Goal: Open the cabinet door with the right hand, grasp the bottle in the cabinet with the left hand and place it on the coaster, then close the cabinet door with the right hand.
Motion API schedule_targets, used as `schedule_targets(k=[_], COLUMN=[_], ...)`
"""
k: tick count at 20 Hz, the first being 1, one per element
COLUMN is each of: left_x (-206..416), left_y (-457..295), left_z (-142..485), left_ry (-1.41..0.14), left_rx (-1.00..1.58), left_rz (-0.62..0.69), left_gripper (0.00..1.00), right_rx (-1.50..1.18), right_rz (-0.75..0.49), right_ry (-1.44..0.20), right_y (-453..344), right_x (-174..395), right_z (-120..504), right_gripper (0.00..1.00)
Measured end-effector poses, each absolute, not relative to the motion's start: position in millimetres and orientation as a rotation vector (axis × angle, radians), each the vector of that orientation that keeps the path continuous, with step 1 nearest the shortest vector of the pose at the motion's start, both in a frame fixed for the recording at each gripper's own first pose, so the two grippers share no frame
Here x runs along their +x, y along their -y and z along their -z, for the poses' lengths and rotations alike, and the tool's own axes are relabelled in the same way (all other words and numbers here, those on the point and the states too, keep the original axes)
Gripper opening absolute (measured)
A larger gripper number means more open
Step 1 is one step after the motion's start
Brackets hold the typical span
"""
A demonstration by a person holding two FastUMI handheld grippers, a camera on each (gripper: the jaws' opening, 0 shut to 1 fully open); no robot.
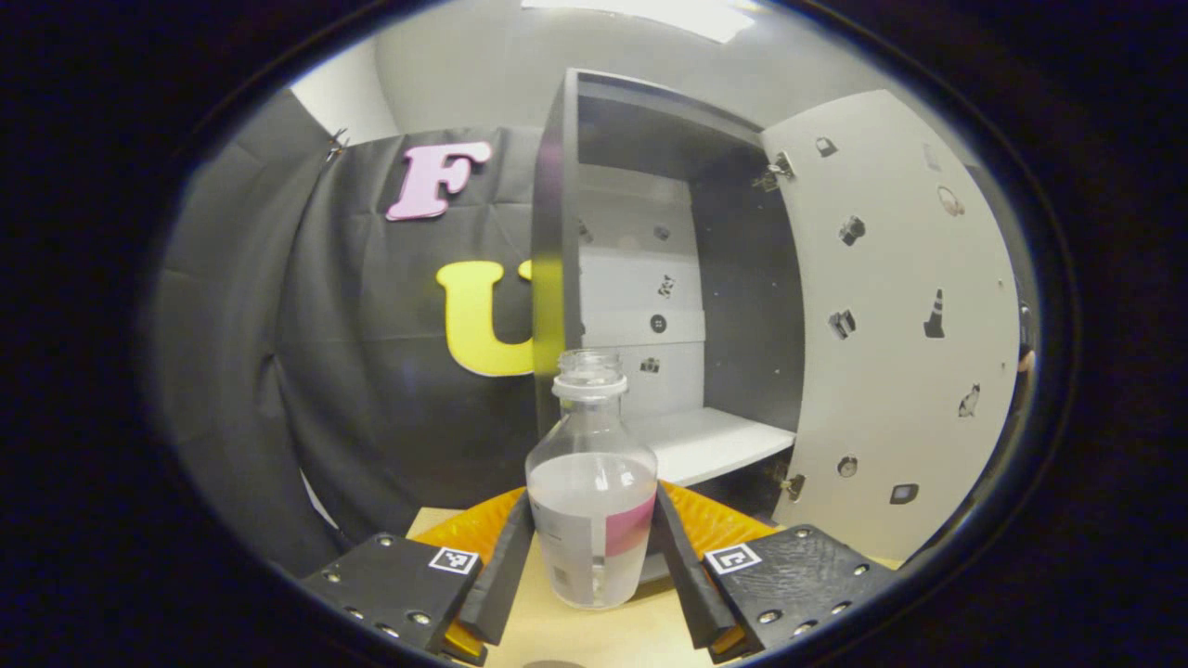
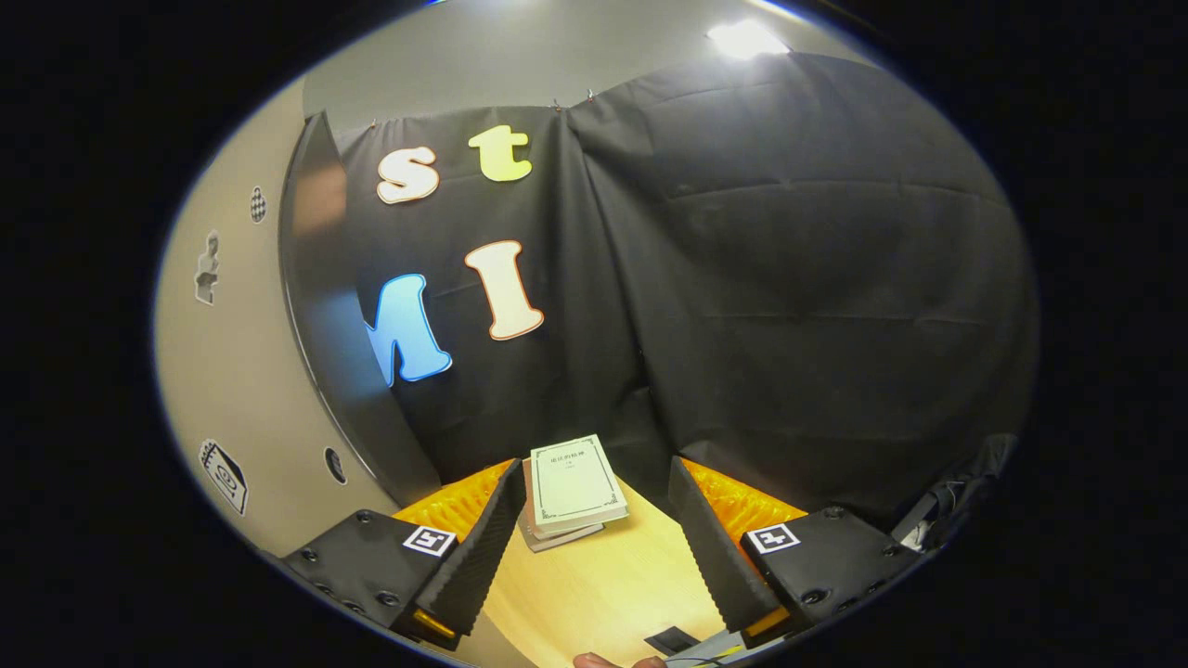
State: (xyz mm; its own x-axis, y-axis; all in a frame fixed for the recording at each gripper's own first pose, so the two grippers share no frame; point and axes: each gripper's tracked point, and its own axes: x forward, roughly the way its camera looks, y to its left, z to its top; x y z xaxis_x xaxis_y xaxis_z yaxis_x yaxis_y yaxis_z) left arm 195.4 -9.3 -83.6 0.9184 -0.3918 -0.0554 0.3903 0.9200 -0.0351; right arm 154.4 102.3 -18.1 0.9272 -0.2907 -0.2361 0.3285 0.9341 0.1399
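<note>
A clear bottle (image 1: 590, 436) with a white threaded neck, no cap and a white and pink label stands upright between the fingers of my left gripper (image 1: 592, 494). Both black pads press its sides, and its base is just over the wooden table (image 1: 557, 631). Behind it is the dark cabinet (image 1: 557, 232), its white door (image 1: 891, 325) swung wide to the right and its white shelf (image 1: 715, 441) bare. My right gripper (image 2: 595, 464) is open above the table, holding nothing. The door's pale face (image 2: 232, 371) and dark edge rise close on its left.
Two stacked books (image 2: 571, 487) lie on the table ahead of the right gripper. A small dark flat object (image 2: 670, 640) and a fingertip (image 2: 594, 661) sit at the bottom of the right gripper view. Black cloth walls the booth.
</note>
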Motion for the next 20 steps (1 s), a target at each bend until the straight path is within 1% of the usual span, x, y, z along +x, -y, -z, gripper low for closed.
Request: schedule_targets(k=[2,3,4,5,6,7,8,14,16,17,18,19,20], left_x=[191,191,191,189,185,182,179,161,156,153,153,151,150], left_y=[-19,-33,-43,-50,-51,-50,-50,-44,-40,-36,-34,-34,-34], left_z=[101,114,130,148,163,179,196,290,318,331,344,354,363], left_ry=[-0.047,-0.036,-0.038,-0.04,-0.046,-0.053,-0.068,-0.15,-0.173,-0.183,-0.197,-0.203,-0.208], left_rx=[-0.025,0.0,0.032,0.058,0.067,0.067,0.062,0.059,0.076,0.081,0.082,0.078,0.074], left_rz=[0.356,0.326,0.306,0.3,0.307,0.317,0.322,0.319,0.31,0.302,0.294,0.286,0.28], left_gripper=[0.73,0.72,0.73,0.75,0.72,0.72,0.74,0.73,0.72,0.75,0.72,0.73,0.72], right_rx=[0.159,0.159,0.165,0.169,0.165,0.155,0.144,0.079,0.061,0.073,0.089,0.1,0.104], right_rz=[0.315,0.304,0.297,0.291,0.29,0.294,0.304,0.333,0.349,0.353,0.353,0.359,0.366], right_ry=[-0.22,-0.221,-0.224,-0.227,-0.226,-0.227,-0.232,-0.254,-0.258,-0.259,-0.261,-0.268,-0.275], right_y=[-107,-112,-116,-119,-121,-121,-120,-114,-108,-107,-108,-107,-105], right_x=[148,146,142,139,136,134,130,114,110,108,107,106,102], right_z=[21,21,21,22,23,23,24,24,22,23,23,25,26], right_gripper=[0.92,0.98,0.98,0.93,0.92,0.92,0.98,0.98,0.98,0.98,0.93,0.93,0.98])
